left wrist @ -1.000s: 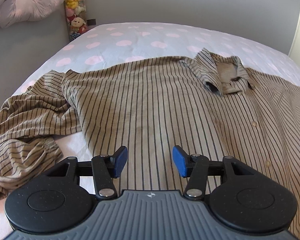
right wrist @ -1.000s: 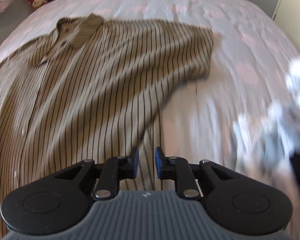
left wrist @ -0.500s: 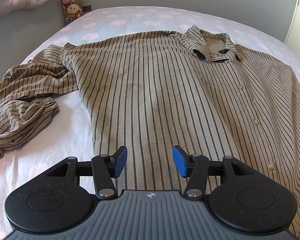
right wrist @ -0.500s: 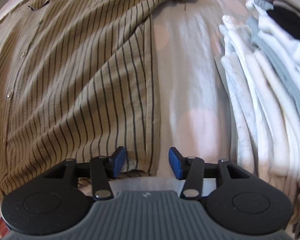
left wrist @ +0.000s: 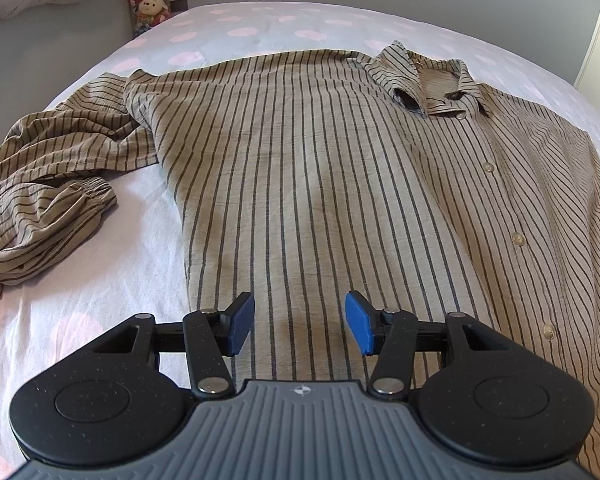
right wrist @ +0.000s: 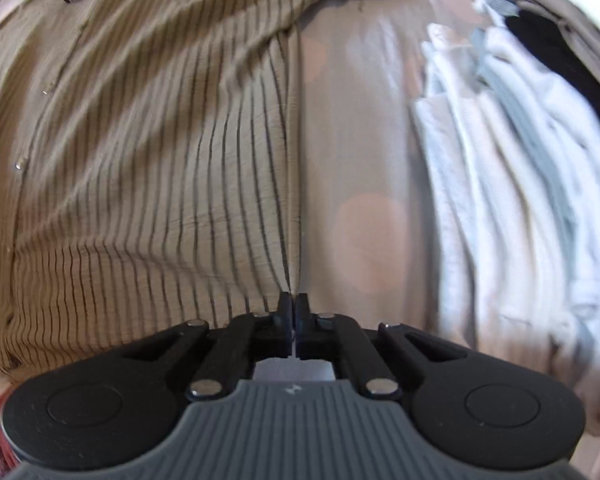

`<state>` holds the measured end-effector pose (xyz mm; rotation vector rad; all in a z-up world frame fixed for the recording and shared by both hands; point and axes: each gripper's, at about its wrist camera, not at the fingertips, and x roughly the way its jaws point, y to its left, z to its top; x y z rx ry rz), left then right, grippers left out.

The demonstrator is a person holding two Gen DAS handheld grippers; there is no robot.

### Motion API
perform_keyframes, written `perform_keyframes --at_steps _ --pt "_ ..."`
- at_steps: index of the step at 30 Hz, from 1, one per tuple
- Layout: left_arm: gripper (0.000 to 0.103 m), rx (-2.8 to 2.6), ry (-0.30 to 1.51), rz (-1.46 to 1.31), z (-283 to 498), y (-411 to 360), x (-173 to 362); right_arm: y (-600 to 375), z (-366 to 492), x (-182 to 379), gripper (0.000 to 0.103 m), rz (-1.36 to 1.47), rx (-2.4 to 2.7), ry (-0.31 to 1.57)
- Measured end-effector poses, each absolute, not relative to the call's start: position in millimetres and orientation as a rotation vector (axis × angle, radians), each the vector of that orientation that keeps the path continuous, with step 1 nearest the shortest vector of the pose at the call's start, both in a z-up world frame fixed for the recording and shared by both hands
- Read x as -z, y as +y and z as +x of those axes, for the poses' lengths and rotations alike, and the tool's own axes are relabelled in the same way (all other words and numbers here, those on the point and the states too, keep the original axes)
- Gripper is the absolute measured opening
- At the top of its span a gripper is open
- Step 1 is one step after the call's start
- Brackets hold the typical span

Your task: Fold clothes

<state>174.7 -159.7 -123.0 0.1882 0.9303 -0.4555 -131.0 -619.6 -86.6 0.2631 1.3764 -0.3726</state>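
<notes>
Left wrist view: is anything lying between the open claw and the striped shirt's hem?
Nothing visible does. The left claw hangs open right over the striped shirt, bare fabric showing between its blue pads. The bunched sleeve lies off to the side on the bed, clear of the claw's path.

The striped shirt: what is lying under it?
The striped shirt lies spread on a bed sheet, pale with pink dots, which shows around its edges. Whatever lies beneath the middle of the shirt is covered, so nothing more can be told.
</notes>
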Motion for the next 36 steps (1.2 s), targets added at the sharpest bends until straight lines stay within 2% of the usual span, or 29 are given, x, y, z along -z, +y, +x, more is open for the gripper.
perform_keyframes --at_steps 8,13,20,22,24,26,30,36 --pt "0.048 0.443 0.950 0.175 176.9 -155.4 125.5 -625.1 -131.0 134.1 0.001 0.233 0.407 1.507" --pt "0.048 0.443 0.962 0.184 178.3 -157.9 128.2 -620.5 -130.6 132.4 0.003 0.185 0.369 1.527" --pt "0.048 0.455 0.955 0.196 177.5 -156.3 125.1 -608.6 -125.4 85.4 0.014 0.122 0.395 1.334" --pt "0.048 0.453 0.966 0.185 178.9 -150.4 122.3 -601.4 -119.6 73.1 0.029 0.136 0.400 1.240" --pt "0.048 0.454 0.975 0.186 180.1 -143.7 116.7 -594.8 -113.6 63.6 0.036 0.175 0.398 1.133" --pt "0.048 0.453 0.976 0.185 177.5 -135.5 108.4 -587.1 -106.6 59.0 0.036 0.235 0.372 1.043" --pt "0.048 0.493 1.050 0.198 170.6 -113.5 97.9 -566.5 -83.7 65.5 0.046 0.406 0.277 0.908" --pt "0.048 0.503 1.217 0.218 165.5 -83.6 96.1 -561.2 -80.5 95.0 0.048 0.553 0.266 0.899"
